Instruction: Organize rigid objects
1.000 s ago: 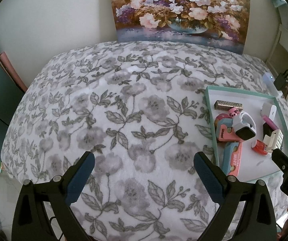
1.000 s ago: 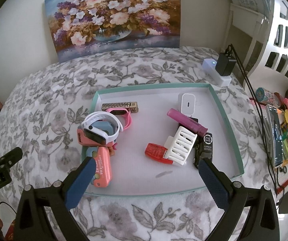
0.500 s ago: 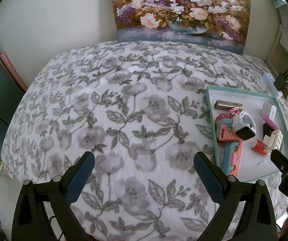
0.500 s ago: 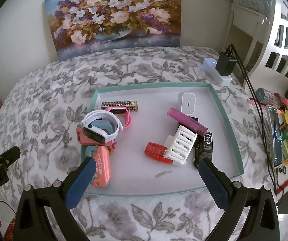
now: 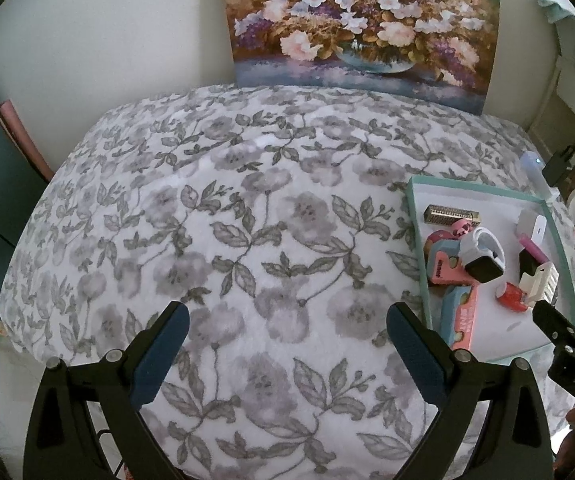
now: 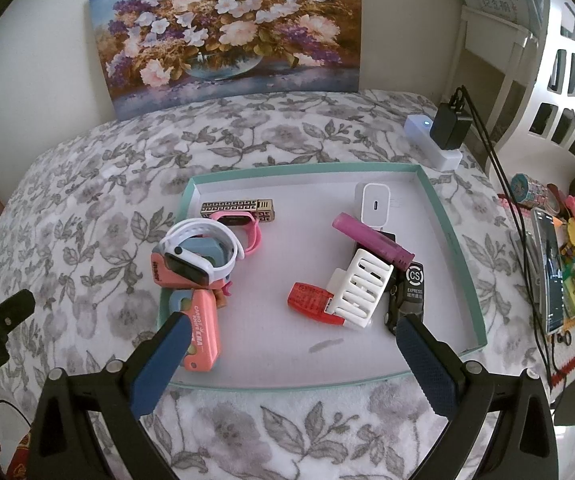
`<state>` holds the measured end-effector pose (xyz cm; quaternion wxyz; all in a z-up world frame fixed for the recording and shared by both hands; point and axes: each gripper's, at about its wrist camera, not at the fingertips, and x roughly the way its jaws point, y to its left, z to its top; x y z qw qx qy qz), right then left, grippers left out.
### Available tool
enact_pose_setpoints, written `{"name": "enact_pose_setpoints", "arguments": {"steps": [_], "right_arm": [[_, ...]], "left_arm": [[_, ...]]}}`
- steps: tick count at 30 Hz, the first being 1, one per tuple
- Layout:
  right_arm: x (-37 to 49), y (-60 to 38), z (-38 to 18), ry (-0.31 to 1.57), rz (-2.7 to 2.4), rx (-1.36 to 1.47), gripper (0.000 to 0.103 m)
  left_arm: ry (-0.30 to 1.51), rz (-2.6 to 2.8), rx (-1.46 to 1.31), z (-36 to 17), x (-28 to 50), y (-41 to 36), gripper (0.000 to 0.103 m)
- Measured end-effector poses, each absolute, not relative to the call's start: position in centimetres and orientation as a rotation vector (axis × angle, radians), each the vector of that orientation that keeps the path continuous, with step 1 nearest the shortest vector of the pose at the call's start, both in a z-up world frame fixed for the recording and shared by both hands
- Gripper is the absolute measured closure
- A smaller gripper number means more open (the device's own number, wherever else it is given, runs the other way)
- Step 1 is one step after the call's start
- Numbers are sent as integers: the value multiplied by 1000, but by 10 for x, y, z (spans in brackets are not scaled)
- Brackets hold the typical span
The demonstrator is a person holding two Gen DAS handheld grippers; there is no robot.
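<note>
A teal-rimmed white tray [image 6: 453, 236] lies on the floral blanket and also shows in the left wrist view [image 5: 417, 240]. It holds a white watch [image 6: 201, 252], a pink watch [image 6: 247, 228], a gold patterned bar [image 6: 237, 209], a pink box cutter [image 6: 203, 326], a white charger [image 6: 376, 202], a magenta tube [image 6: 371, 242], a white clip [image 6: 363, 286], a red piece [image 6: 311, 302] and a black item [image 6: 409, 292]. My right gripper [image 6: 291, 342] is open and empty above the tray's near edge. My left gripper [image 5: 287, 330] is open and empty over bare blanket, left of the tray.
A flower painting [image 6: 227, 28] leans on the back wall. A white power strip with a black plug [image 6: 439, 136] sits behind the tray. A phone and small clutter [image 6: 555, 268] lie at the right. The blanket [image 5: 207, 220] spreads left of the tray.
The right gripper has edged slightly forward toward the tray. The left gripper has barely moved. Both stay open.
</note>
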<state>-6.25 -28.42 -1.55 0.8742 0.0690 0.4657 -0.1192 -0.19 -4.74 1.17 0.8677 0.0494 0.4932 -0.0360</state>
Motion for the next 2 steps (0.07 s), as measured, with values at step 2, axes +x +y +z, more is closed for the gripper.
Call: {"name": "enact_pose_setpoints", "arguments": {"steps": [2], "right_arm": [[-62, -284, -15, 973, -248, 143, 0]], "left_arm": [[1031, -79, 105, 12, -2, -48, 4]]}}
